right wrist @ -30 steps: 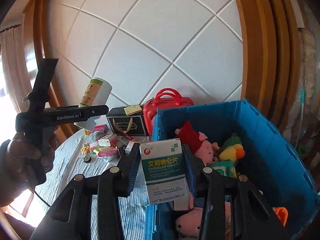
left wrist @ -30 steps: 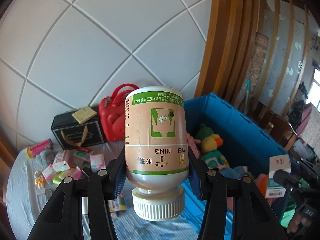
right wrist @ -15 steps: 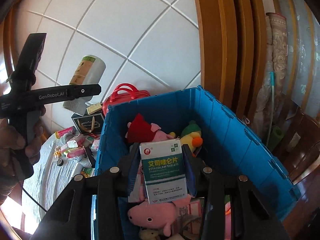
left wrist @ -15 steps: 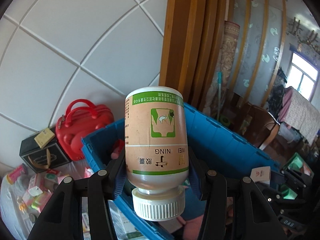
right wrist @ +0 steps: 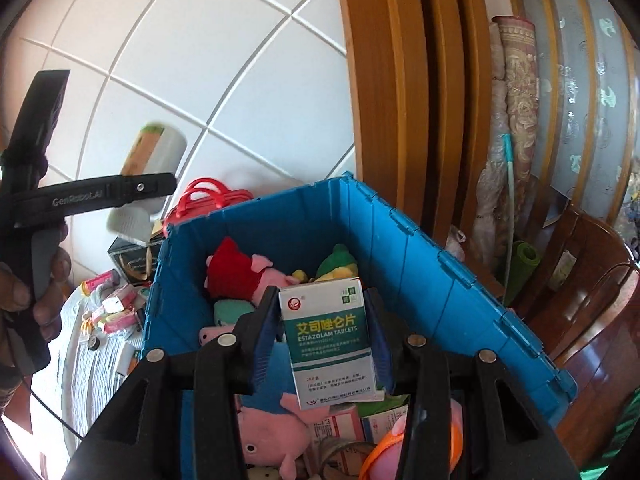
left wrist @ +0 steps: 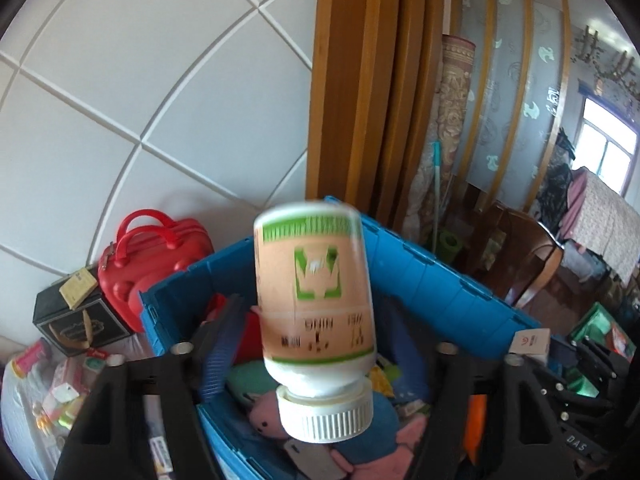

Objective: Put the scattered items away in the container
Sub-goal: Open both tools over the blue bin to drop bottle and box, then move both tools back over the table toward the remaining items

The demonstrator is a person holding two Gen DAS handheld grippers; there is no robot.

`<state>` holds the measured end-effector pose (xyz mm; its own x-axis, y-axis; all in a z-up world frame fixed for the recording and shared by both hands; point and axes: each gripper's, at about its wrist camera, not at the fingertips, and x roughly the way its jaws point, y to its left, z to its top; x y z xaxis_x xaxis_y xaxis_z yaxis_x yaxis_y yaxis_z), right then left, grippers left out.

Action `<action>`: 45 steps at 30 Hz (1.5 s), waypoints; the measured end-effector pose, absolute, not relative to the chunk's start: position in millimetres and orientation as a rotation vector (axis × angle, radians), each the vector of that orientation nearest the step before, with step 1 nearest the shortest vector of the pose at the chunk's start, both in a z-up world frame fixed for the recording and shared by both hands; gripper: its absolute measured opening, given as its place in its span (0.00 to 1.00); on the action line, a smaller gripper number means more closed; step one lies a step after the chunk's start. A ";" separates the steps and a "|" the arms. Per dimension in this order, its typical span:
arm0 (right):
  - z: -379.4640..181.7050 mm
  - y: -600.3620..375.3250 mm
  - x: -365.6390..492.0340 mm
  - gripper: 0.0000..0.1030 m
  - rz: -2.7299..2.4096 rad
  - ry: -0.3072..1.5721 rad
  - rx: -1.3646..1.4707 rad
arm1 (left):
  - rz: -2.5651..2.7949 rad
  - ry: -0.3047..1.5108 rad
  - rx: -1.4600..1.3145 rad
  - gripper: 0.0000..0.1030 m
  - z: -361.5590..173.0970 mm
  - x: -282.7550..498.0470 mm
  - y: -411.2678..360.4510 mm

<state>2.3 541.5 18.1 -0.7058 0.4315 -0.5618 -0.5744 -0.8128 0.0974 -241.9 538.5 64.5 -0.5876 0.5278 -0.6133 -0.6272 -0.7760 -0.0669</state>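
Bottle (left wrist: 316, 312): peach label, green band, white ribbed cap. Tablet box (right wrist: 330, 344): white and teal, red roundel. Crate (right wrist: 420, 248): blue. Handled case (left wrist: 156, 256): red. Plush pig (right wrist: 272, 436): pink. Gripper fingers (right wrist: 176, 408): black.

The left tongs (left wrist: 316, 344) stood spread wide, both fingers clear of anything between them. The right tongs (right wrist: 324, 330) also stood parted, slightly less wide, level with the left tongs and just to their right. A bare hand (right wrist: 28, 292) gripped the left tongs' handle.
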 end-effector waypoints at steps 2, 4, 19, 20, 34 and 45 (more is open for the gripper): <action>20.9 544.9 7.6 1.00 2.445 0.370 -0.666 | 2.339 0.199 -0.829 0.99 65.5 -243.0 536.3; 23.7 544.8 11.1 1.00 2.446 0.367 -0.650 | 2.324 0.205 -0.850 0.99 63.0 -243.9 533.0; 24.3 488.0 -18.8 1.00 2.556 0.328 -0.703 | 2.470 0.095 -1.043 0.99 14.0 -249.0 392.6; 24.9 479.5 -24.4 1.00 2.572 0.325 -0.710 | 2.481 0.077 -1.051 0.99 12.2 -248.1 378.6; 17.0 335.7 -119.9 1.00 2.747 0.213 -0.890 | 2.613 -0.093 -1.356 0.99 -73.0 -247.0 144.2; -36.7 250.5 -187.3 1.00 2.795 0.187 -1.068 | 2.636 -0.093 -1.526 0.99 -138.0 -253.2 29.9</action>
<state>-187.3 250.5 -36.7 -0.7373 0.0893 -0.6696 -0.1775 -0.9820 0.0645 -253.2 29.9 -138.0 -0.4954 0.1118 -0.8614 -0.0507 -0.9937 -0.0998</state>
